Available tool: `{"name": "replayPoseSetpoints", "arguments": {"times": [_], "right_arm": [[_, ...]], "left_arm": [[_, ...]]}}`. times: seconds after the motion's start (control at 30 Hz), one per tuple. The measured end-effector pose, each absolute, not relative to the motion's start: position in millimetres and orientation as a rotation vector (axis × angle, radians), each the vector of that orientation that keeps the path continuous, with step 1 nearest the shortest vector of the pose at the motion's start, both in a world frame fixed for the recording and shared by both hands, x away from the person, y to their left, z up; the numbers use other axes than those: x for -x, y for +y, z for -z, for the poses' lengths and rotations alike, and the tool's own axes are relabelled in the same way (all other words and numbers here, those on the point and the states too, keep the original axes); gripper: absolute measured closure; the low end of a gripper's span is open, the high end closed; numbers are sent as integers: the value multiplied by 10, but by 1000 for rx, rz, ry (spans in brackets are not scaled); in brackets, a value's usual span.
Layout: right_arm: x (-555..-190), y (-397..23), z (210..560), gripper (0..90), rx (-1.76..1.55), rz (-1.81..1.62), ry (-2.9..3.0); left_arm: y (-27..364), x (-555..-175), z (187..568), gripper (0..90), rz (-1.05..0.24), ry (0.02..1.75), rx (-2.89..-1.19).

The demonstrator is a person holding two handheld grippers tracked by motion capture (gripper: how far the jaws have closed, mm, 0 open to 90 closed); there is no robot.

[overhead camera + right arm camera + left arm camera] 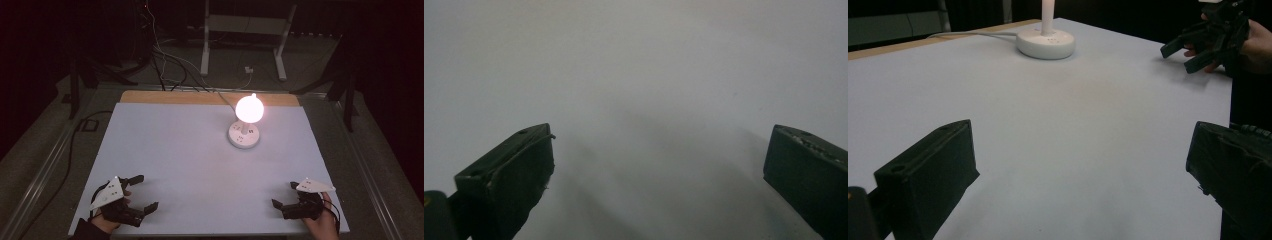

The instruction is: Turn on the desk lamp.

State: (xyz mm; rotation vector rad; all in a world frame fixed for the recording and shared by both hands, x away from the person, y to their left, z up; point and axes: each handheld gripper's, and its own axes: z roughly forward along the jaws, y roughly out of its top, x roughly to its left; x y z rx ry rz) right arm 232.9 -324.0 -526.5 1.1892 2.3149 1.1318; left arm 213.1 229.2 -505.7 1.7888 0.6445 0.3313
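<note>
White and glowing, the globe lamp (249, 109) stands lit on its round base toward the far right of the tabletop (165, 145), its cord trailing off the far edge. Both grippers sit well apart from it at the near edge. The left hand-held gripper (145, 192) rests at the near left corner, jaws spread wide and angled toward the middle, holding nothing. The right hand-held gripper (283, 194) waits at the near right corner, jaws just as wide, empty too. In the left gripper view the lamp base (1046, 43) is far ahead, with the other gripper off to the right. It looks like a ready stance, hands parked clear so either can reach in. The surface is a plain pale sheet over wood, bare around the lamp. The room beyond is dark, with cables and a white stand on the floor.
</note>
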Motion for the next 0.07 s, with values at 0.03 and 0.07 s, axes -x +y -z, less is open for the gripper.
{"name": "replayPoseSetpoints", "arguments": {"times": [0.03, 0.07], "right_arm": [[-2328, -3245, 5263, 0, -1193, -1135, 2311], [-2329, -3249, 5262, 0, -1195, -1141, 2306]], "left_arm": [[2293, -2130, 5059, 3, -334, 643, -1794], [2293, -2131, 5059, 3, -335, 643, -1797]]}}
